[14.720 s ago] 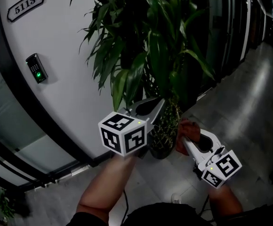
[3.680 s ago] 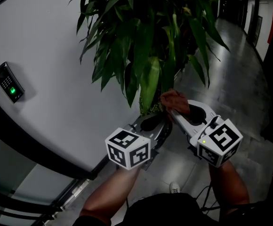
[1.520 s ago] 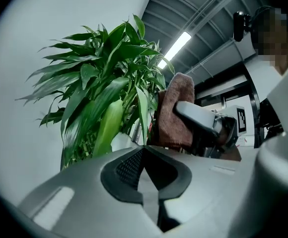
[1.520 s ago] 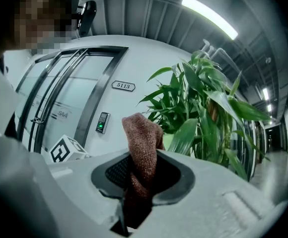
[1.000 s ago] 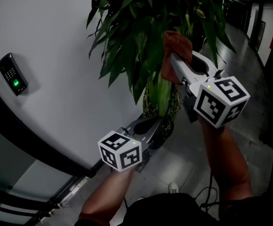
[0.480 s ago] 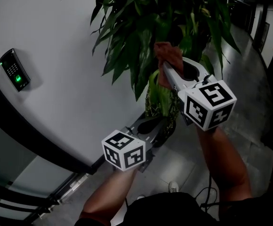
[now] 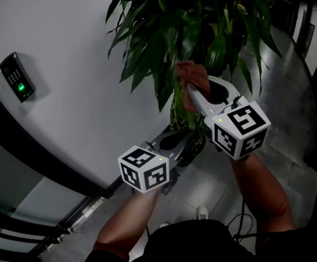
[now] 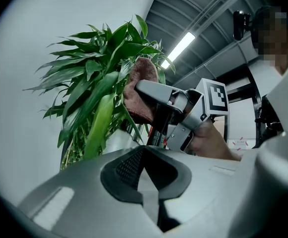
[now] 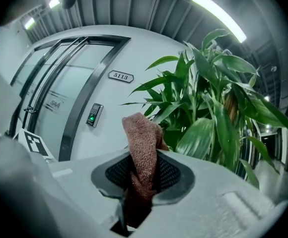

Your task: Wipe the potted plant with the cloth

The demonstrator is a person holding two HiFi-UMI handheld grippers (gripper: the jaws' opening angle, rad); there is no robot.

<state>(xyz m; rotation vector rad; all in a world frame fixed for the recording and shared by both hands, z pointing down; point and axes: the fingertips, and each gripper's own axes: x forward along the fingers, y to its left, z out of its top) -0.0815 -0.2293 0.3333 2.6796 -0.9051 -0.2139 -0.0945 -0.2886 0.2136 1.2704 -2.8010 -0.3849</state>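
Right gripper [image 7: 190, 91] clamped on cloth [image 9: 141, 148] amid potted plant [image 7: 202, 21]; left gripper [image 8: 145, 182] closed (empty)

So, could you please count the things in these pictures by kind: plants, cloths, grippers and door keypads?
potted plant: 1
cloth: 1
grippers: 2 (left gripper, right gripper)
door keypad: 1
Total: 5

The cloth [image 9: 143, 148] was a coarse, matt knit. The leaves [image 7: 194, 31] looked smooth and glossy. The right hand-held gripper [image 9: 143, 176] had a smooth, matt grey plastic shell and black meshed pads [image 9: 116, 172]. The floor [image 7: 292, 108] shone, and the wall [image 7: 76, 64] was matt.
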